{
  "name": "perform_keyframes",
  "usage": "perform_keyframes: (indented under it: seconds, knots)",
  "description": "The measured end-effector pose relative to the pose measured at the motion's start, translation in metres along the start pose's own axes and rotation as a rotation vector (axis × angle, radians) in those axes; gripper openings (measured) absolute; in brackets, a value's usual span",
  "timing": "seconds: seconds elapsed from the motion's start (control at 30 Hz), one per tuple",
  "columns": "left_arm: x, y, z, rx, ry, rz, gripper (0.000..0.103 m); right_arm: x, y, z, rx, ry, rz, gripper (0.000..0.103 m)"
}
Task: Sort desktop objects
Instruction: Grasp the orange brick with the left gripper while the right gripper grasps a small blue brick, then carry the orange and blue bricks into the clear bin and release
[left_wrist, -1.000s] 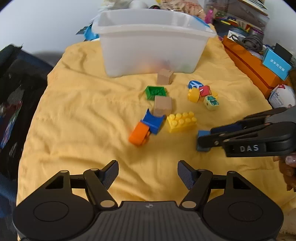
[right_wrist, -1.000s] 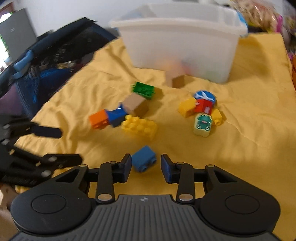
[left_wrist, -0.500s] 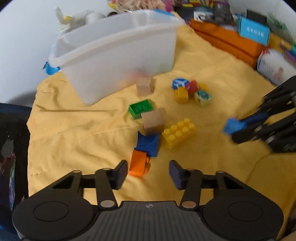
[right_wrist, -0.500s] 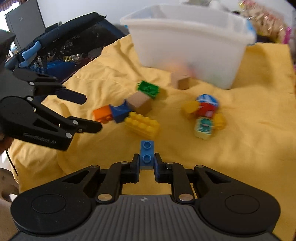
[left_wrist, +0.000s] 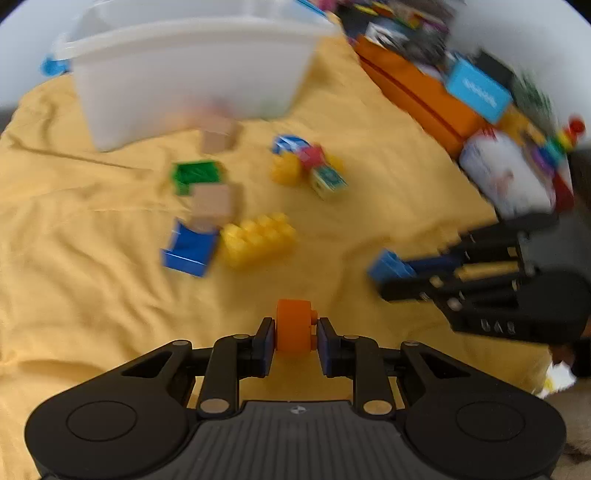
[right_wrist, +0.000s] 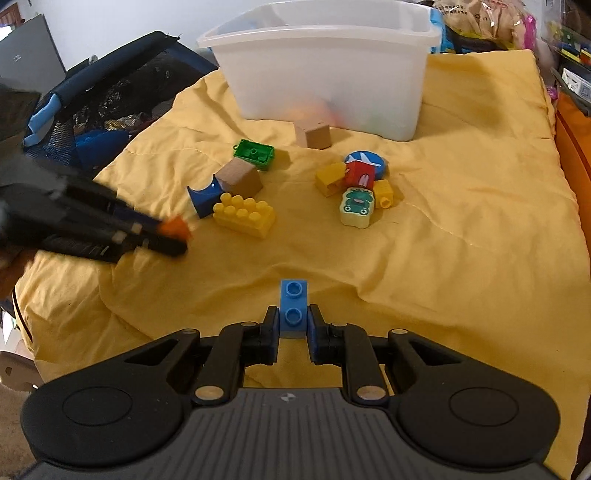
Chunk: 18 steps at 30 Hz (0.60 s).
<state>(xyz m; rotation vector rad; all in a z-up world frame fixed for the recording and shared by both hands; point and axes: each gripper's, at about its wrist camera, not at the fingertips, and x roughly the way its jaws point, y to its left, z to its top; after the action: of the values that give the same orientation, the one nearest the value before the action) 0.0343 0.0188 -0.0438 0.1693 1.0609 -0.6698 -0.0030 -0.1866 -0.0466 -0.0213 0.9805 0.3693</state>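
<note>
**Bright Blocks on Yellow Cloth**

The cloth (right_wrist: 461, 221) is plain yellow. The bin (right_wrist: 325, 74) is translucent white. Blocks come in orange (left_wrist: 294, 328), blue (right_wrist: 293, 308), green (right_wrist: 255, 154), yellow (right_wrist: 244, 215), red (right_wrist: 358, 174) and bare tan wood (right_wrist: 239, 178). A cream block (right_wrist: 355, 206) carries a green frog picture; a blue disc (right_wrist: 366, 161) shows a white plane. Both claws are black with blue pads.

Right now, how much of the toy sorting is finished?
Some pieces already show through the white bin. The left gripper has just closed on an orange block; the right gripper holds a blue brick. About ten toys remain on the yellow cloth.
</note>
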Motion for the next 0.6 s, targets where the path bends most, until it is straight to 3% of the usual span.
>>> perform_keyframes:
  seconds: [0.07,0.2,0.3,0.43,0.53,0.6]
  knots:
    - [0.005,-0.006,-0.004,0.010,0.001,0.059,0.029,0.003,0.001,0.000,-0.001,0.006,0.007,0.017]
    - [-0.009,-0.015,-0.012,0.086,-0.057,0.161,0.042,0.004,0.009,0.003,-0.038,-0.004,0.004,0.017]
    - [-0.015,-0.018,-0.013,0.143,-0.073,0.242,0.042,0.006,0.011,0.003,-0.053,0.001,0.010,0.017]
    - [-0.025,-0.031,-0.016,0.213,-0.124,0.179,0.042,0.008,0.014,0.001,-0.061,0.010,0.013,0.017]
    - [-0.014,-0.044,-0.019,0.330,-0.099,0.217,0.042,0.009,0.014,0.001,-0.054,0.017,0.012,0.017]
    - [-0.007,-0.045,-0.019,0.353,-0.072,0.233,0.042,0.008,0.014,0.000,-0.055,0.015,0.010,0.017]
